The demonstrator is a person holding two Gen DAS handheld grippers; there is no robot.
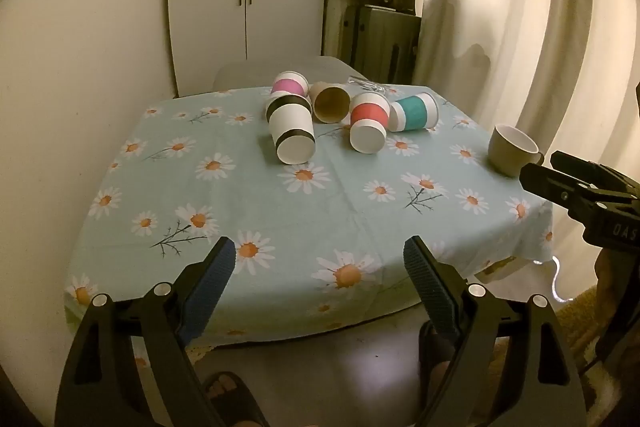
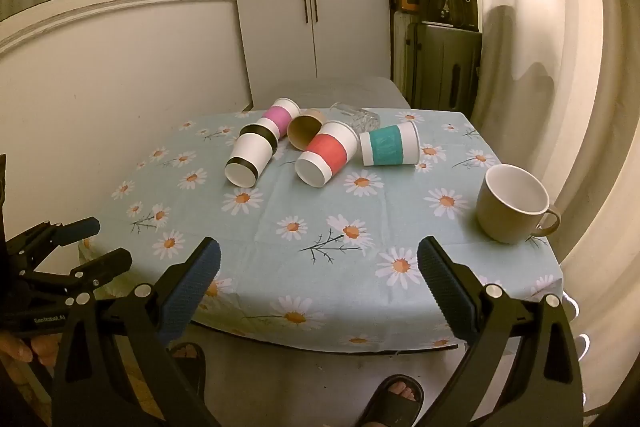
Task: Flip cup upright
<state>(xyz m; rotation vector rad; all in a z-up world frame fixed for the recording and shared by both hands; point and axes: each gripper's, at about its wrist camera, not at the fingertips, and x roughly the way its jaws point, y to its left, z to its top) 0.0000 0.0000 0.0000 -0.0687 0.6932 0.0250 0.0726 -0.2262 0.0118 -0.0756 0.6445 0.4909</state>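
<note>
Several paper cups lie on their sides at the far middle of the table: black-banded point(image 1: 291, 131) point(image 2: 253, 155), pink point(image 1: 289, 84) point(image 2: 280, 115), plain brown point(image 1: 330, 102) point(image 2: 305, 133), red point(image 1: 369, 123) point(image 2: 326, 158) and teal point(image 1: 414, 112) point(image 2: 389, 143). A beige mug point(image 1: 511, 149) point(image 2: 513, 203) stands upright at the right edge. My left gripper point(image 1: 319, 261) is open and empty, near the table's front edge. My right gripper point(image 2: 319, 261) is open and empty too, short of the mug. Each gripper shows in the other's view, the right one point(image 1: 540, 169) and the left one point(image 2: 108, 243).
The table has a light blue daisy cloth point(image 1: 304, 211) point(image 2: 320, 227). A clear glass point(image 2: 356, 115) lies behind the cups. A chair back point(image 2: 336, 89) stands at the far side. Curtains hang on the right, a cabinet and stacked boxes behind. Feet in sandals point(image 2: 394, 403) are below.
</note>
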